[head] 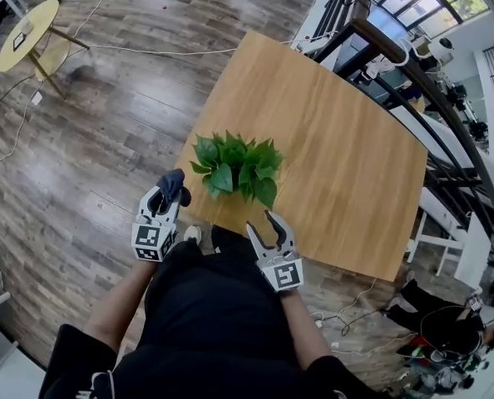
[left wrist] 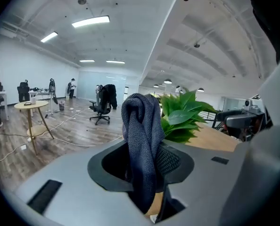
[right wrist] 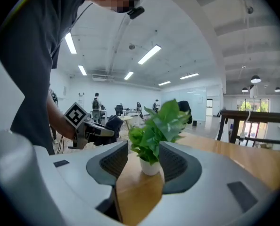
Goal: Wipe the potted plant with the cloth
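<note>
You'll find no words, numbers or brand names to read in any view. The only printed marks are black-and-white square patterns on the left cube (head: 153, 241) of your left hand-held gripper (head: 165, 196) and the right cube (head: 285, 274) of your right hand-held gripper (head: 264, 227). They carry no letters.

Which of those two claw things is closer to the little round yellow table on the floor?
Left. The left gripper, clamping the cloth, is on the side of the round table, across open floor from it. The right gripper sits farther over, on the person's other side.
</note>
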### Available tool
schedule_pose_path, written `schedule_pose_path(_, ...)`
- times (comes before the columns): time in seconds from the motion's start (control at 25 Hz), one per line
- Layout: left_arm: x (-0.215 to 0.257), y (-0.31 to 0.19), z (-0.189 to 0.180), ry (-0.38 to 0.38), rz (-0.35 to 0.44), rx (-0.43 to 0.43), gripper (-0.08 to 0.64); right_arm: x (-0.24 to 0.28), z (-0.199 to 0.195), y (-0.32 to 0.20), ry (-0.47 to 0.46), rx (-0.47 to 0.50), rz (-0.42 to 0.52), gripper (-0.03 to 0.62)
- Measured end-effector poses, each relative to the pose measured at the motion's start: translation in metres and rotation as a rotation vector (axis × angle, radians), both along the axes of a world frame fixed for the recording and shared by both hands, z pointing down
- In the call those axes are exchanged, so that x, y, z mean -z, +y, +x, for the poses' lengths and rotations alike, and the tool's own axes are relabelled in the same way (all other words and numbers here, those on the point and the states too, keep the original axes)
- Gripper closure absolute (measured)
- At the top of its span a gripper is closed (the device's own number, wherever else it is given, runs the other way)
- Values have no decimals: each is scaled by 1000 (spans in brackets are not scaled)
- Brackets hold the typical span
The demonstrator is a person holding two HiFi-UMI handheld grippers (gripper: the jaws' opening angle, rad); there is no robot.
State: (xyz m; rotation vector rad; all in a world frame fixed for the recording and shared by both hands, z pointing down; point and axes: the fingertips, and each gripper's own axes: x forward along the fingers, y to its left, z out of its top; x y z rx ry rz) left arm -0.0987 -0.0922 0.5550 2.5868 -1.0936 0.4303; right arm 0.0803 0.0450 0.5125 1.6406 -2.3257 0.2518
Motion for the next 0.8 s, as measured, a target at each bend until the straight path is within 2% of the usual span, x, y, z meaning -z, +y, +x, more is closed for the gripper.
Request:
schedule_pose_path(0.12,-29,-11,22,-54,0,-46,397,-36,29,-9,-79,-41,-70,362)
schedule_pose_path(0.24,-69,-10,45,-164,29,-177,397,-75,39,-23,-65,-19,-141,332)
schedule_pose_path(0.48,-124,-7,70,-301,-76,-305,397,-119,34,-77,-21,118,-183,304)
schedule_pose_path(0.56,-129,-12,78,-307,-96,-315,397,-124,30,-98,7,186,-169,297)
schedule_pose_path(0.64,-133,-21,81,-293,-123,-288,397,-124,23,-116,28,245,-144,293)
schedule_pose_path(0.8,-136,-31,83,-294,-121,-258,397,-120,8,-131,56,321,-119,293)
